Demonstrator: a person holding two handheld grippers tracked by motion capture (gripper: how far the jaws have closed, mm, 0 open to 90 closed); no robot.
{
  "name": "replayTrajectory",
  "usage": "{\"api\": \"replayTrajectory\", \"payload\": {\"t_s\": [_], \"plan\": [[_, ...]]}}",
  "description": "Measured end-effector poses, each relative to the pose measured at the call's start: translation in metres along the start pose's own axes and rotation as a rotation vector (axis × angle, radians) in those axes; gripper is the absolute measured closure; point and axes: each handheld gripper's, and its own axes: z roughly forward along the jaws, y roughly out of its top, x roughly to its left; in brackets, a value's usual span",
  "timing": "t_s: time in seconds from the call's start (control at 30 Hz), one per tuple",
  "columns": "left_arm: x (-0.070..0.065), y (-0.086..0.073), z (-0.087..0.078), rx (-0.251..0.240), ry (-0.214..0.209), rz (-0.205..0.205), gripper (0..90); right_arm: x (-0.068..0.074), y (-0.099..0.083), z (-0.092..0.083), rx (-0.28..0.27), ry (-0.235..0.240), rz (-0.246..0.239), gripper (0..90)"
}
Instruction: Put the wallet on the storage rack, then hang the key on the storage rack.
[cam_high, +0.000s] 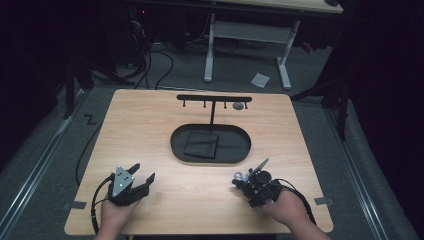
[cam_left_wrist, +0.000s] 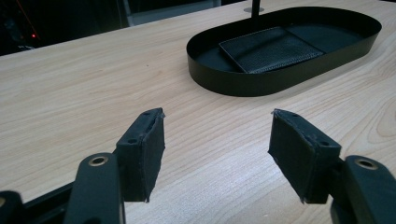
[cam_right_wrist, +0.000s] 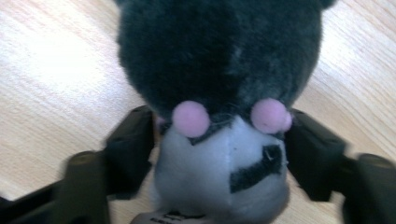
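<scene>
My right gripper (cam_high: 244, 183) is near the table's front right, and in the right gripper view (cam_right_wrist: 222, 122) its jaws press on both sides of a plush toy (cam_right_wrist: 219, 56). The toy has dark grey fur, two pink dots and a pale grey patch with black marks. In the high view the plush toy (cam_high: 240, 176) shows as a small pale bit at the gripper's tip. My left gripper (cam_high: 144, 171) rests at the front left, open, with nothing between its pads (cam_left_wrist: 150, 140). A black oval tray (cam_high: 175, 145) with a dark square mat (cam_high: 201, 144) lies mid-table.
A black T-shaped stand (cam_high: 214, 98) with hooks rises behind the tray, a small grey thing (cam_high: 239, 106) hanging at its right end. The tray's wall (cam_left_wrist: 243, 84) lies ahead and right of the left gripper. Cables and a white desk frame (cam_high: 247, 32) sit beyond the table.
</scene>
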Motion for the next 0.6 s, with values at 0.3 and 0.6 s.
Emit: {"api": "replayTrajectory", "payload": {"t_s": [0.3,0.6], "plan": [[-0.002,0.001,0.002,-0.005,-0.013,0.0,35.9,-0.001,0.009,-0.016,-0.034,0.005,-0.002,45.6],[-0.002,-0.002,0.0,0.006,-0.025,0.026,35.8,-0.01,0.01,-0.041,-0.08,0.036,0.051,45.5]]}}
